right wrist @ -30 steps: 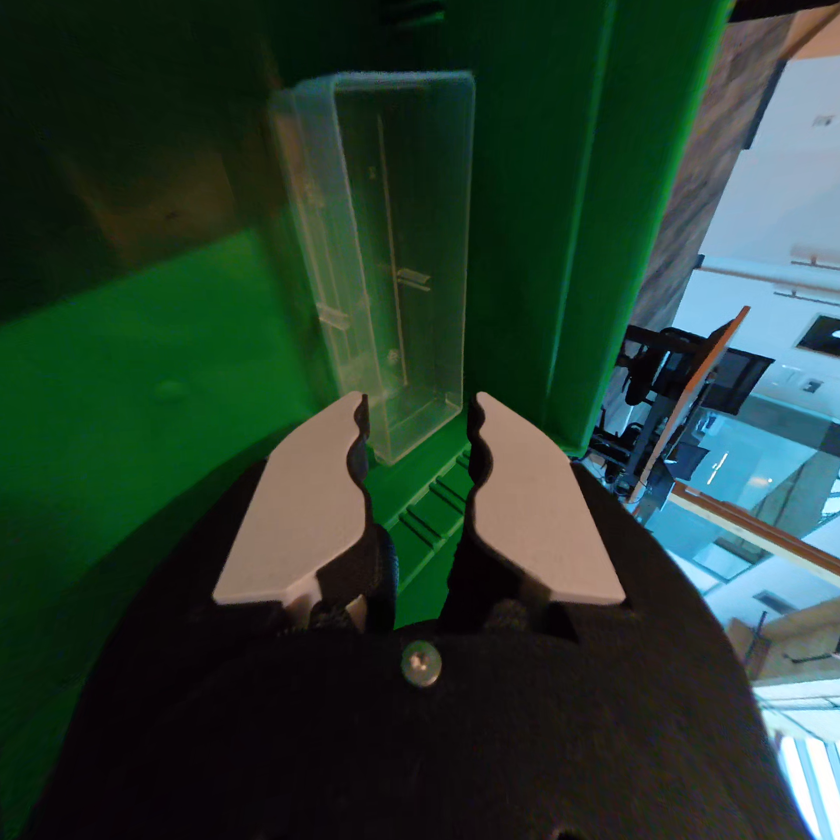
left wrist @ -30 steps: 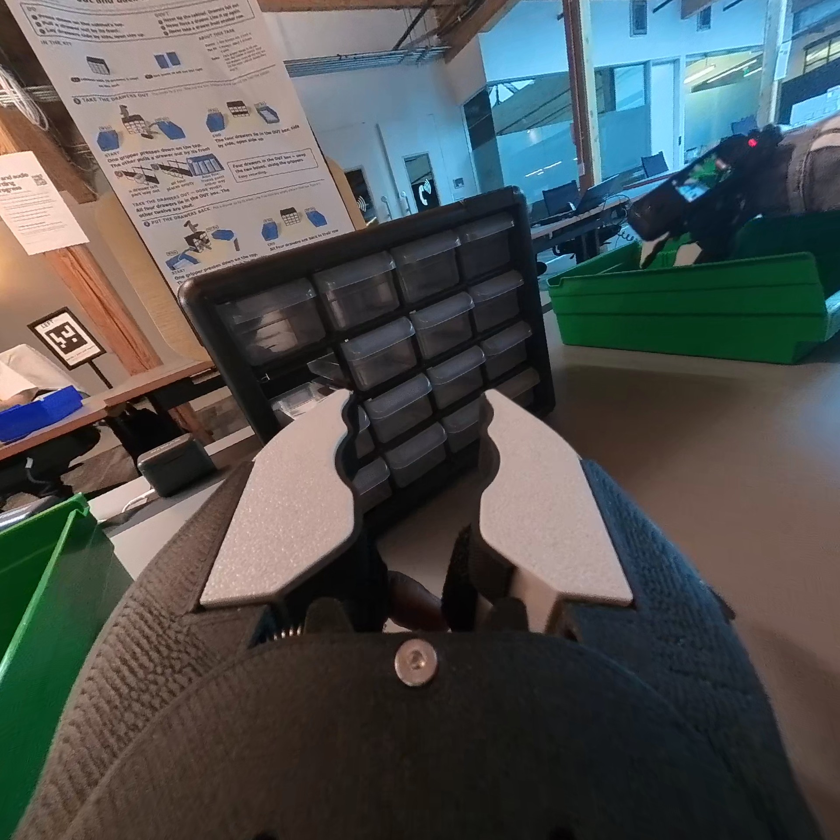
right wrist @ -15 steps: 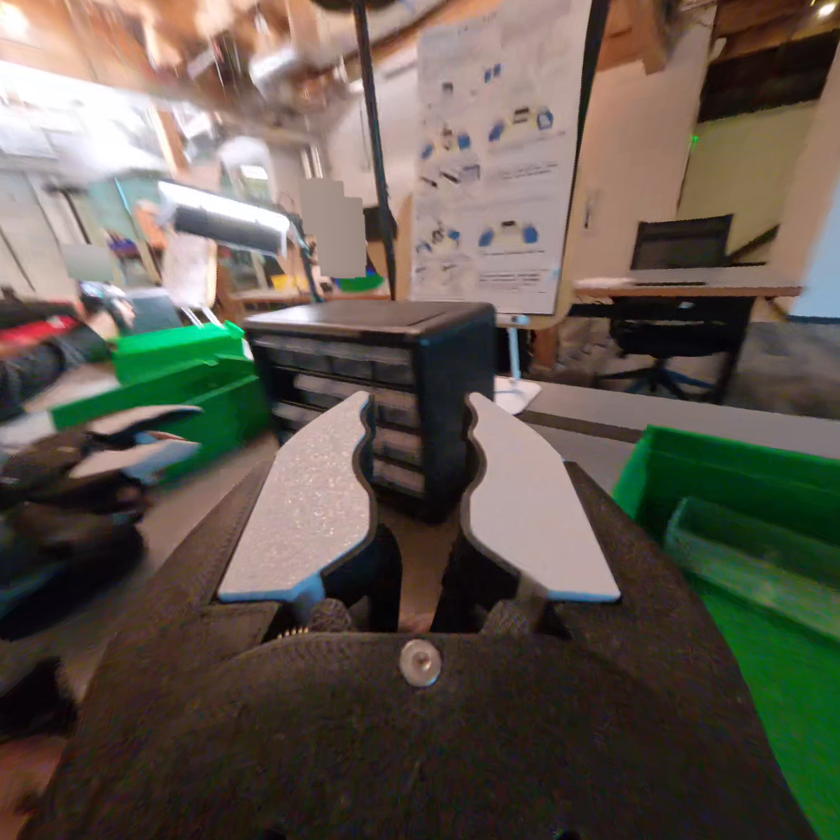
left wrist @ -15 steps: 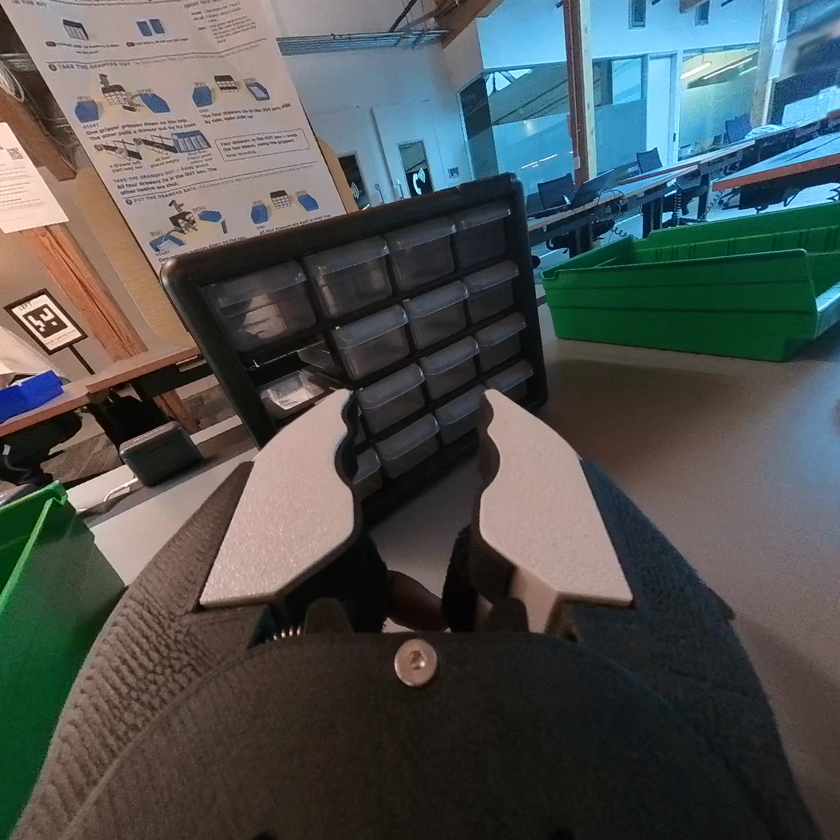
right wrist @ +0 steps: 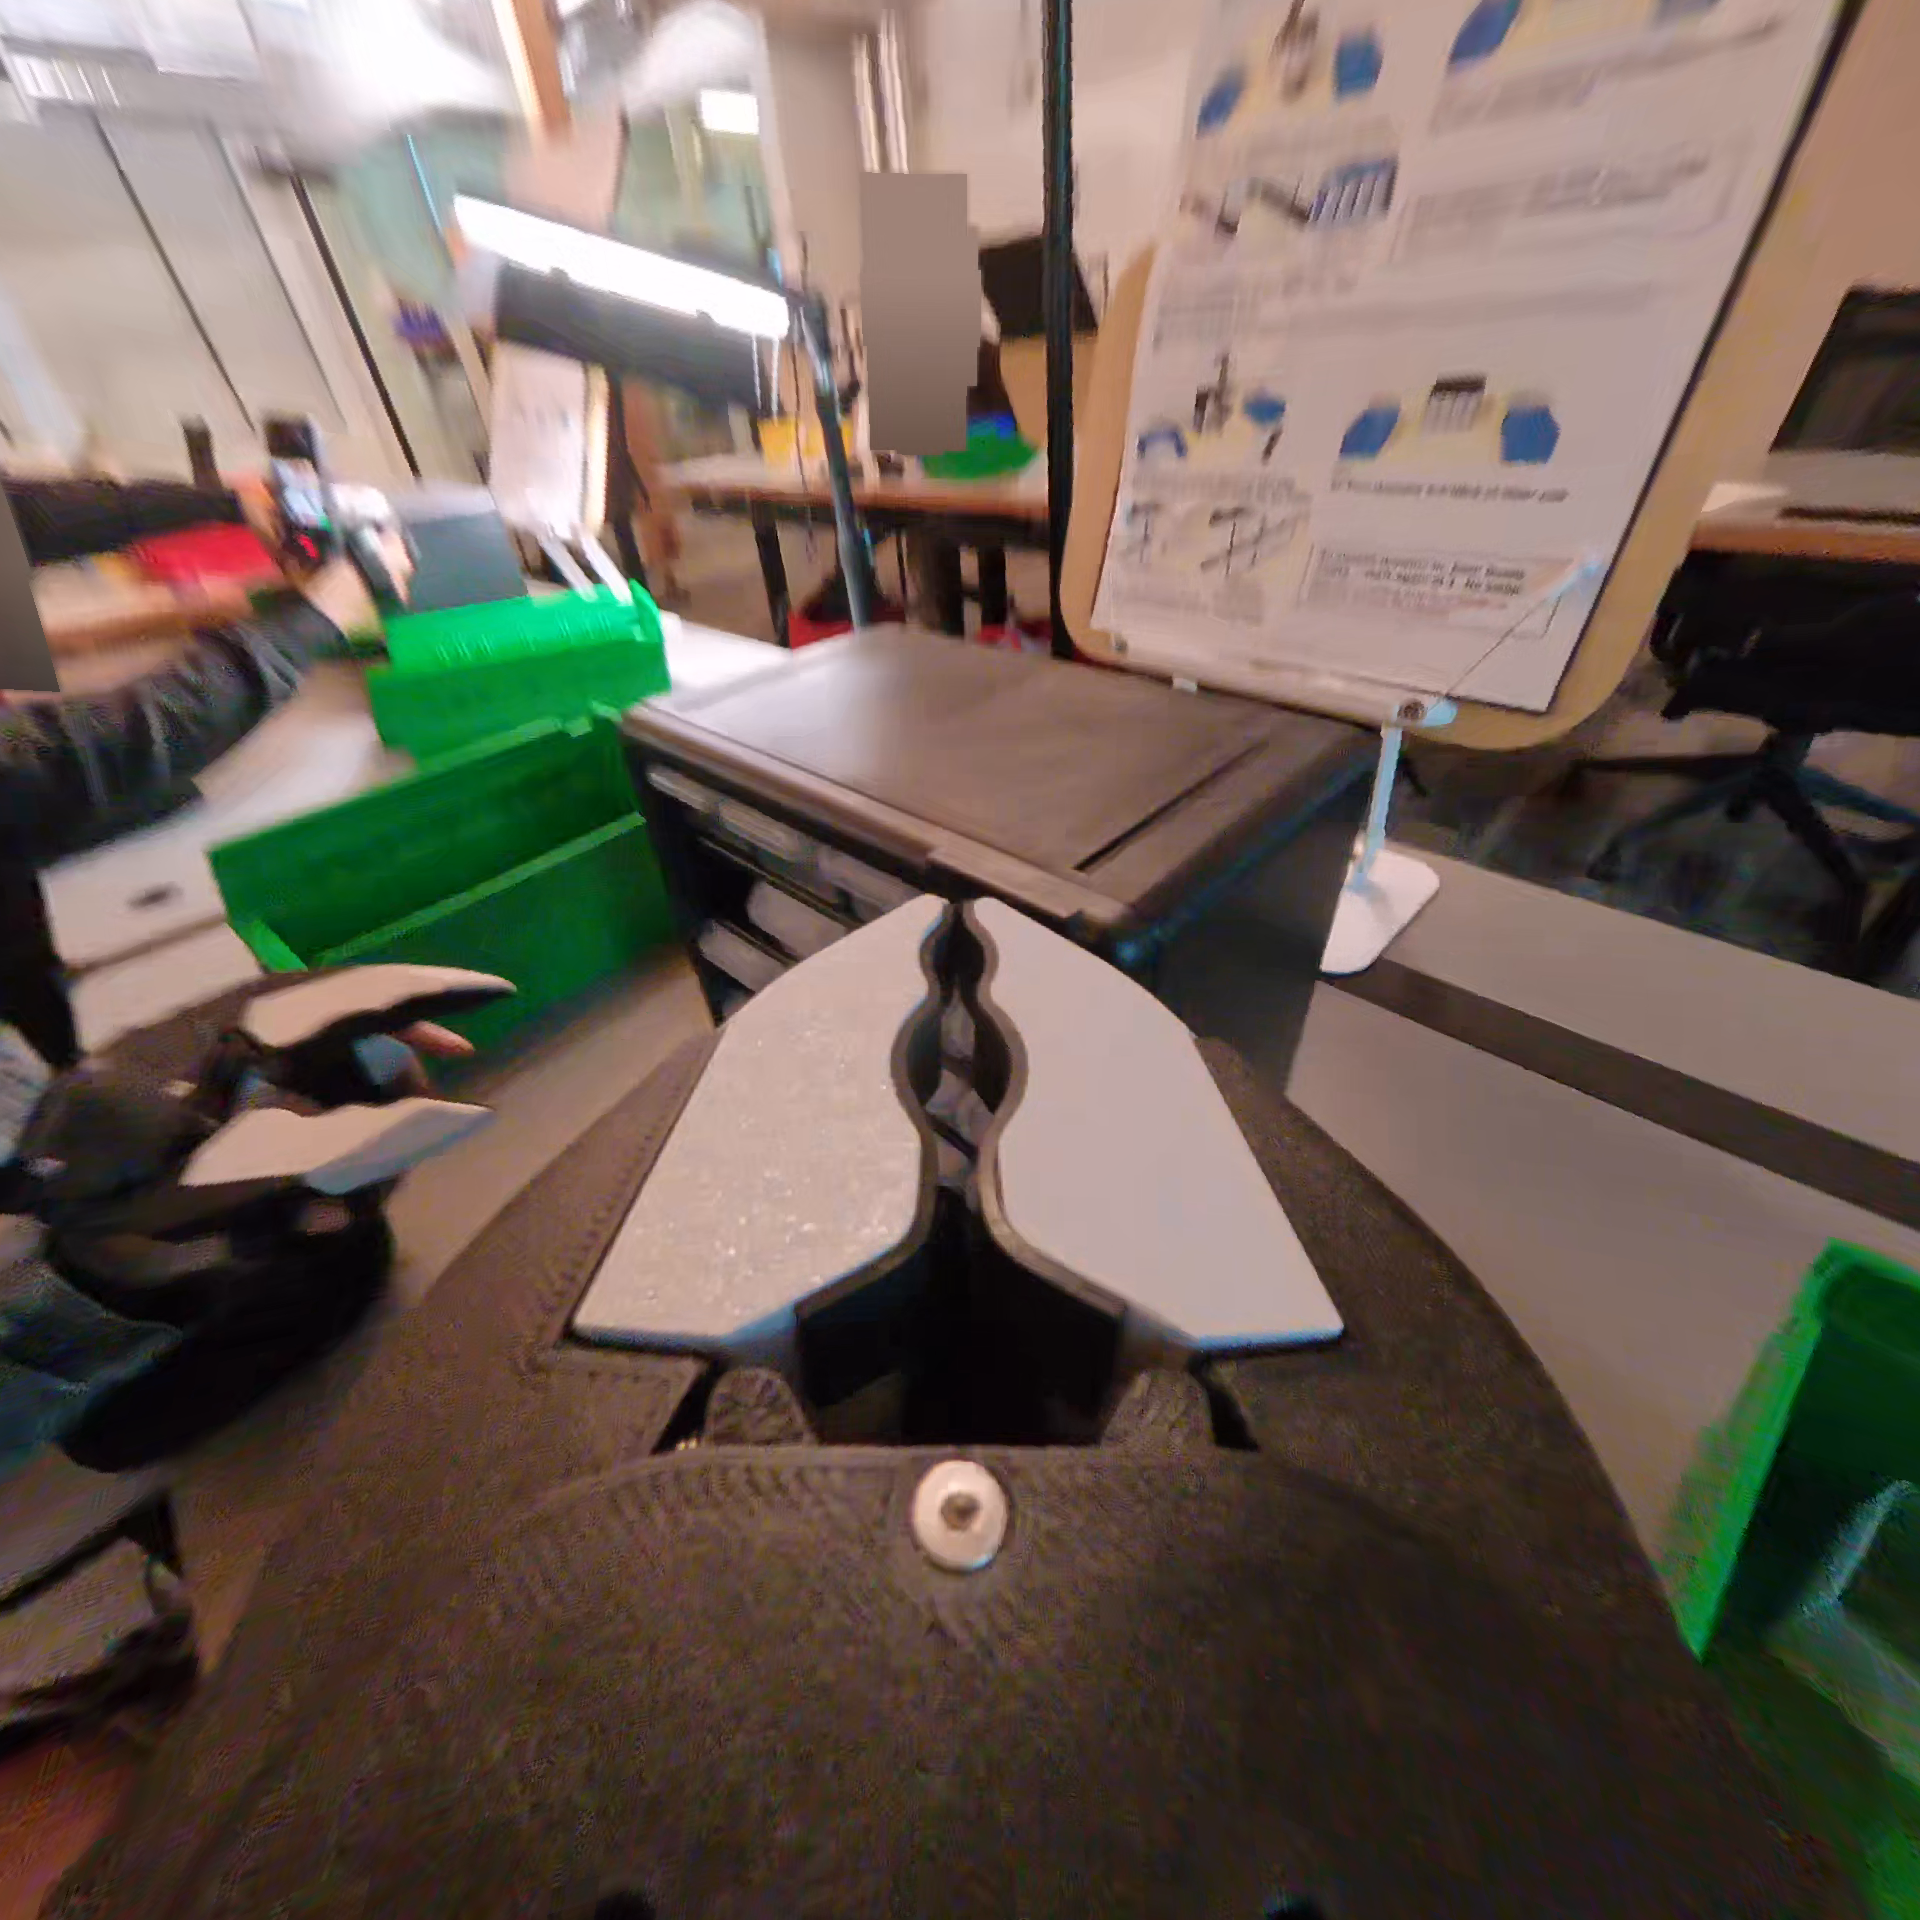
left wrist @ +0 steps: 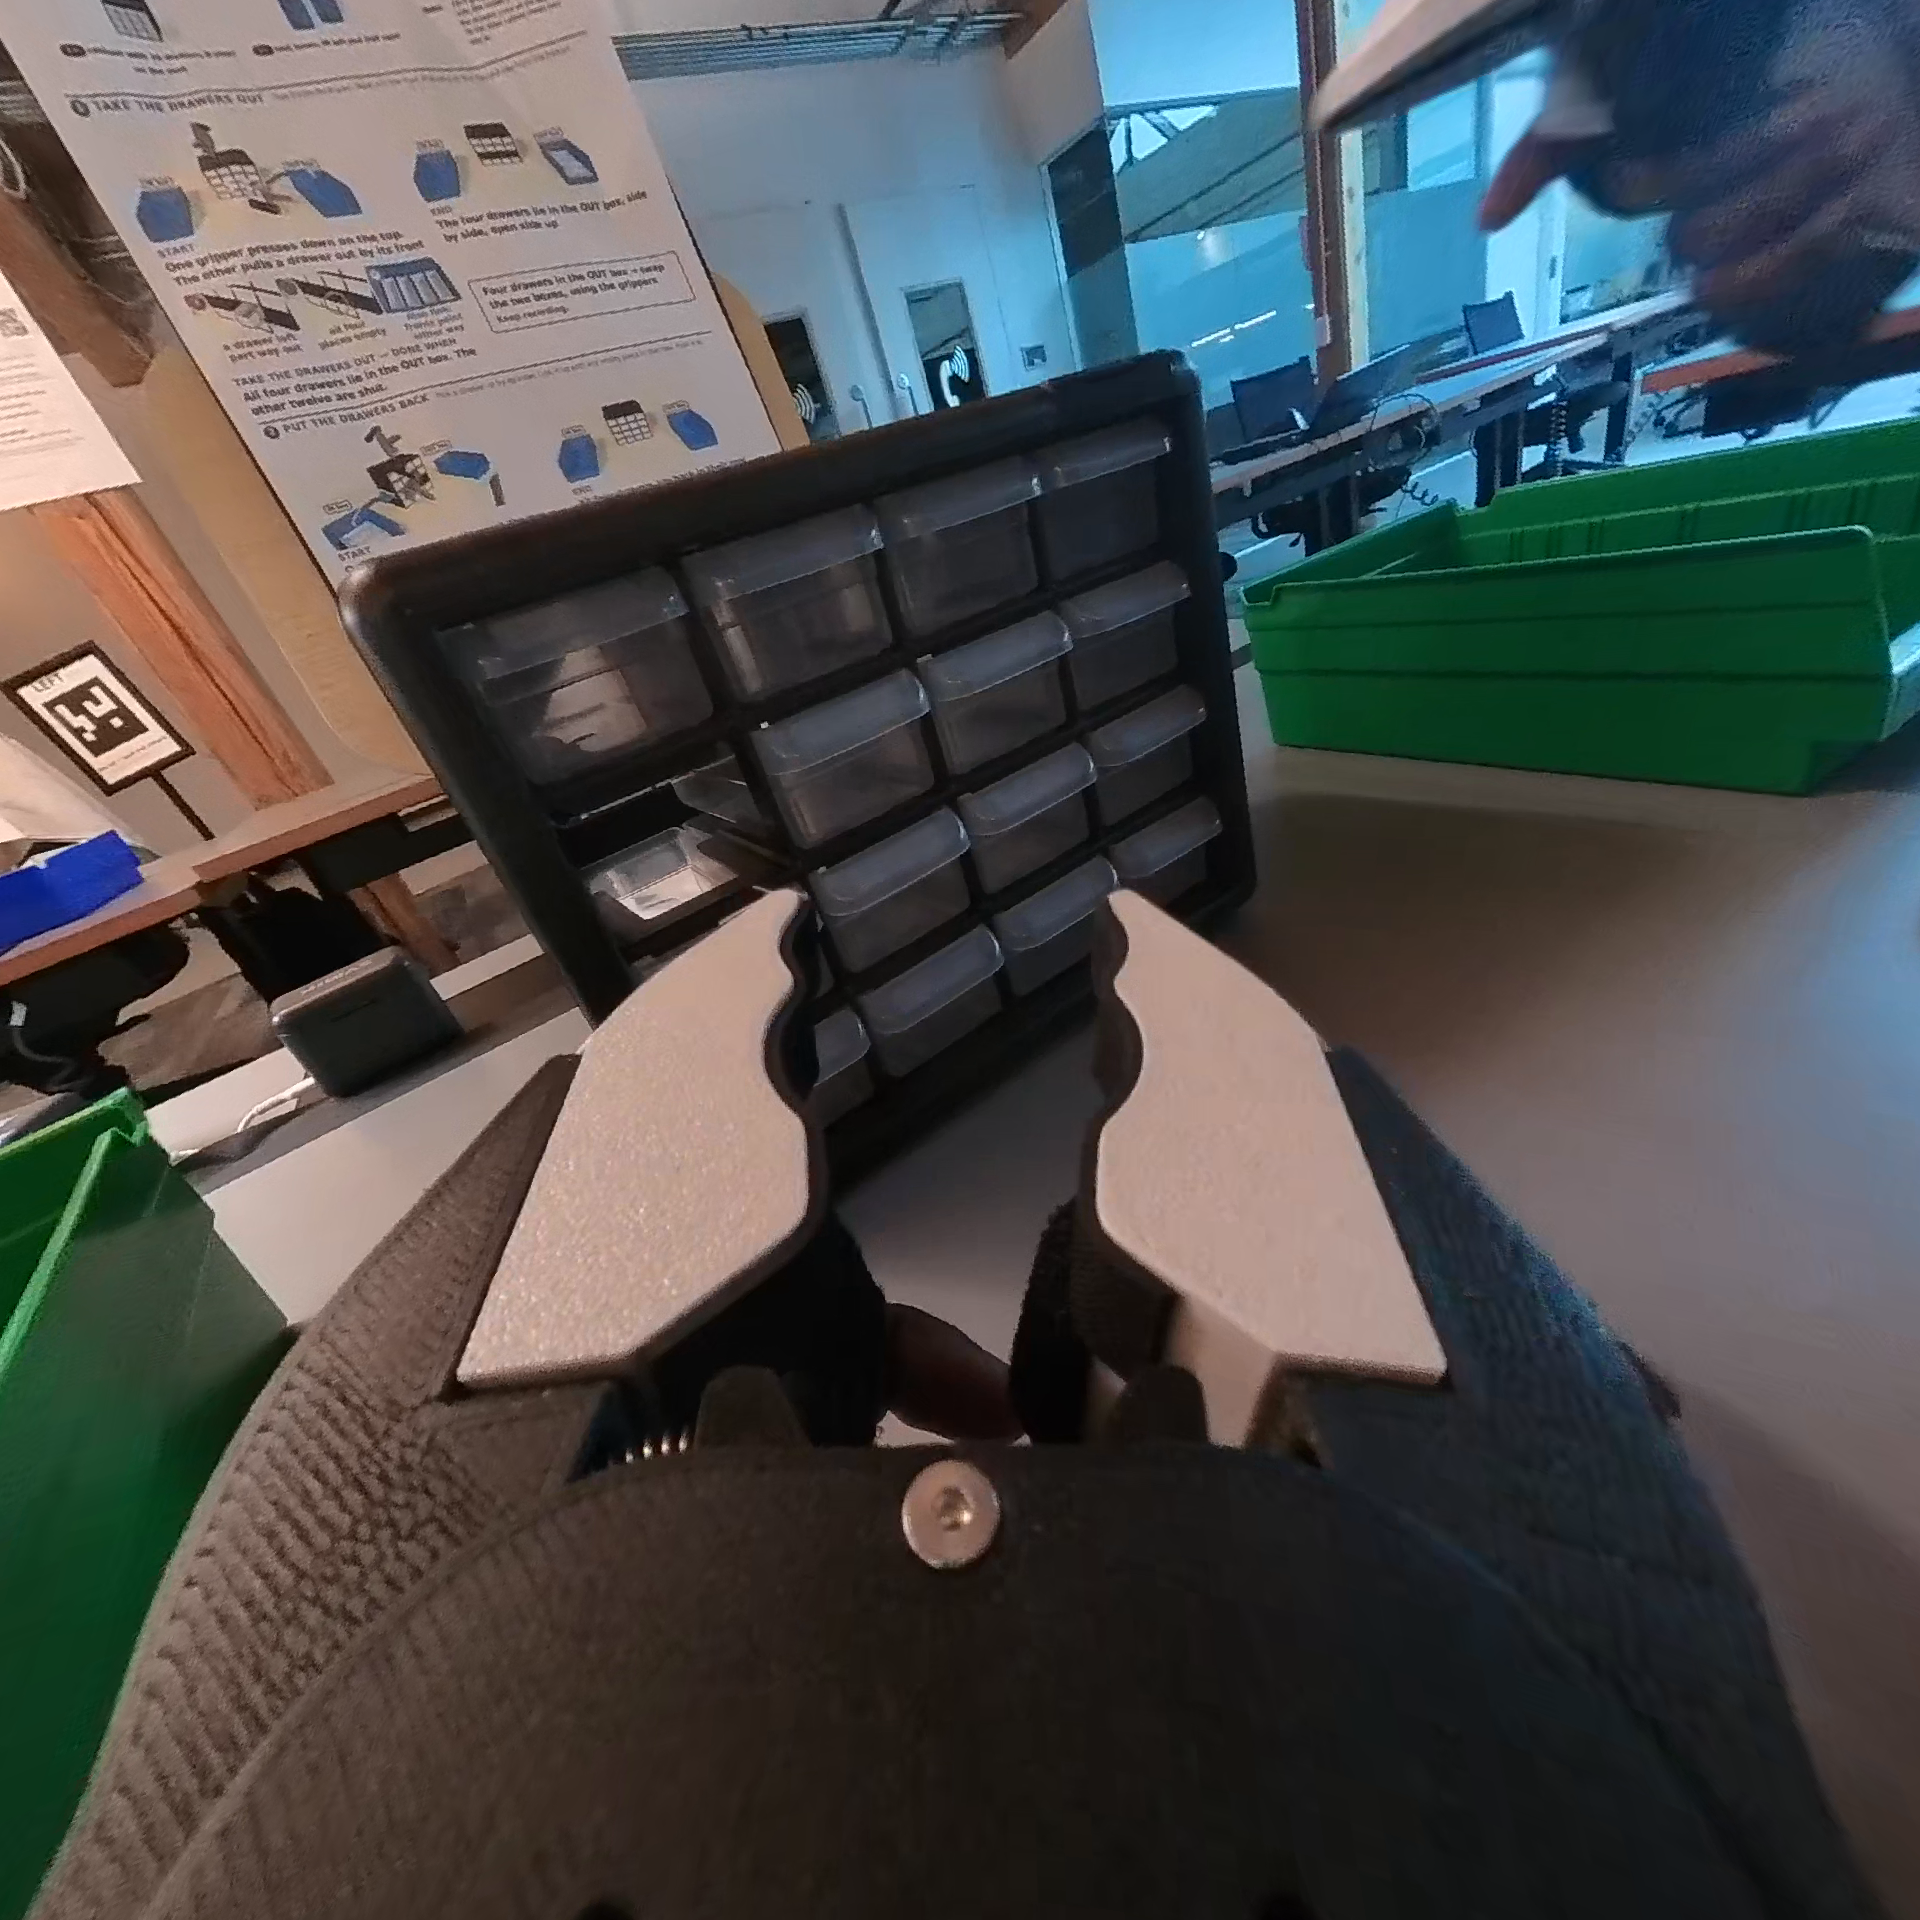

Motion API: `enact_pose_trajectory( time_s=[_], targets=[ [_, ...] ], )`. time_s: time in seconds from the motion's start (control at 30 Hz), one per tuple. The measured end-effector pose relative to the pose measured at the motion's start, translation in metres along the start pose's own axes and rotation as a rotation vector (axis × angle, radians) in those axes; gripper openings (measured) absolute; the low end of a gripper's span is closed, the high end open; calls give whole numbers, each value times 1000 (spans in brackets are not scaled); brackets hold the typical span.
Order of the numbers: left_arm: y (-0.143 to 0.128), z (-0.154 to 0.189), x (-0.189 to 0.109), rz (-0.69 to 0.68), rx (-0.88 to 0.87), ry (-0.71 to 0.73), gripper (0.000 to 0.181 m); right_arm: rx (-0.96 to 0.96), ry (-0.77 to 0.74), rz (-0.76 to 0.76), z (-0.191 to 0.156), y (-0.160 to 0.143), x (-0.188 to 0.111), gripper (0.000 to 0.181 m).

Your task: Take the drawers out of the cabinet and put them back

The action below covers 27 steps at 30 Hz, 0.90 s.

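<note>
The black cabinet [left wrist: 810, 727] with clear plastic drawers stands on the grey table, its front facing my left gripper [left wrist: 956, 914]. That gripper is open and empty, a short way in front of the lower drawers. One slot [left wrist: 613, 805] in the left column looks dark and empty. In the right wrist view I see the cabinet's top [right wrist: 987, 748] from the side. My right gripper [right wrist: 956, 920] is shut and empty, just short of the cabinet's top front corner. The left gripper [right wrist: 488, 1049] also shows there, open. The right gripper shows as a blur in the left wrist view [left wrist: 1714, 156].
A green bin [left wrist: 1558, 665] sits right of the cabinet, also in the right wrist view [right wrist: 1808, 1455]. Another green bin [left wrist: 94, 1299] is at the left, with more green bins [right wrist: 447, 862] beyond. A poster on a stand [right wrist: 1371, 914] stands behind the cabinet.
My right gripper has left the green bin, where a clear drawer lay in front of it, swung over to the cabinet and shut. The left gripper has stayed open before the cabinet.
</note>
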<state>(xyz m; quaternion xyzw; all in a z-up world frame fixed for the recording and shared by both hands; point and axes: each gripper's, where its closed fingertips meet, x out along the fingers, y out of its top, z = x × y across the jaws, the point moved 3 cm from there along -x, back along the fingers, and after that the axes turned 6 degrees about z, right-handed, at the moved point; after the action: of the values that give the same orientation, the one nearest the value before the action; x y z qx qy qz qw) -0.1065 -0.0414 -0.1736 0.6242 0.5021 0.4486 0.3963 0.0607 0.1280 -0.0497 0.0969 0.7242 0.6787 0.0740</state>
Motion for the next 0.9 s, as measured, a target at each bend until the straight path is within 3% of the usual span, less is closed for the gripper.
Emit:
enact_pose_trajectory(
  time_s=[0.1,0.23,0.57,0.63,0.73,0.9],
  targets=[
    [-4,1,1,-24,30,-1,50,-48,-26,-137,25,-13,37,0],
    [-8,3,2,-48,54,-4,51,-43,-12,-177,40,-27,68,0],
    [3,3,10,-73,96,-26,51,-193,-63,-185,39,-29,71,0],
    [6,7,17,-117,142,-84,51,-210,-76,-189,38,-29,71,1],
    [3,1,37,-188,390,-93,51,-223,-94,-181,38,-29,71,0],
    [-10,-21,82,-181,943,55,44,-195,-86,-159,38,-30,71,1]
  ],
)
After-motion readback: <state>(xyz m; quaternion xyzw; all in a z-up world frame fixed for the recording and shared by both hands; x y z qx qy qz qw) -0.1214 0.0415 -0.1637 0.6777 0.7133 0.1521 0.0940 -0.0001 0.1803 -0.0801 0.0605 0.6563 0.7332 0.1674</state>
